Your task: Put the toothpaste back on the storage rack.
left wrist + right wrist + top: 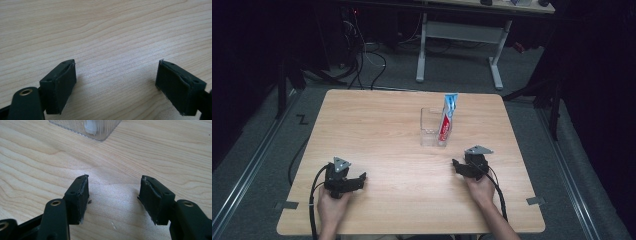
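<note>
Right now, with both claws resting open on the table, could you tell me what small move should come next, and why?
Probably ease the right claw forward toward the toothpaste tube standing in the clear container; that claw is open, empty and nearer than the left claw.

A wooden table [387, 125] stands on grey floor. Right of its centre a clear container [430, 127] holds a toothpaste tube [447, 120], upright and leaning slightly, its crimped end sticking up past the rim. Near the front edge, the left hand [332, 206] holds the left gripper [361, 179], jaws pointing right. The right hand [482, 188] holds the right gripper [455, 164], well apart from the left, just in front of the container, not touching it. A cable trails from each.
</note>
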A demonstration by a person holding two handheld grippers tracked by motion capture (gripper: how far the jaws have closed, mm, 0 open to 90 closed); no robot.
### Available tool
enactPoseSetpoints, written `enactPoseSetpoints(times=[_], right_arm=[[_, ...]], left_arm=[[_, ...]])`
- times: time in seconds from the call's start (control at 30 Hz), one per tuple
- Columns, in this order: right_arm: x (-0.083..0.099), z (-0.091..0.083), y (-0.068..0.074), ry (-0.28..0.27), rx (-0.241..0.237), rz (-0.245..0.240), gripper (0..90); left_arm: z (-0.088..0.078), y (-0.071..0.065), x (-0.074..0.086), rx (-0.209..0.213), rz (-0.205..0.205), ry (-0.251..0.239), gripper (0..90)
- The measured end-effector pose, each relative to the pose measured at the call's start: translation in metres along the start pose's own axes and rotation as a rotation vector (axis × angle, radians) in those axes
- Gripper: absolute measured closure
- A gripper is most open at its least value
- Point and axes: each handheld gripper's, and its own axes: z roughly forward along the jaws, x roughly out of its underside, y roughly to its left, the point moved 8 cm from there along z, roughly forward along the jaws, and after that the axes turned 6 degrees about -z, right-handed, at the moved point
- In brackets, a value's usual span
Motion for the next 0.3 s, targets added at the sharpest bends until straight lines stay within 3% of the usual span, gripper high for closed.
enactPoseSetpoints(times=[0.3], right_arm=[[-0.0006,0.0008,0.0001,0.001,0.000,-0.003,39.5]], left_arm=[[-0.0004,0.0003,0.0002,-0.001,-0.002,0.001,17.3]])
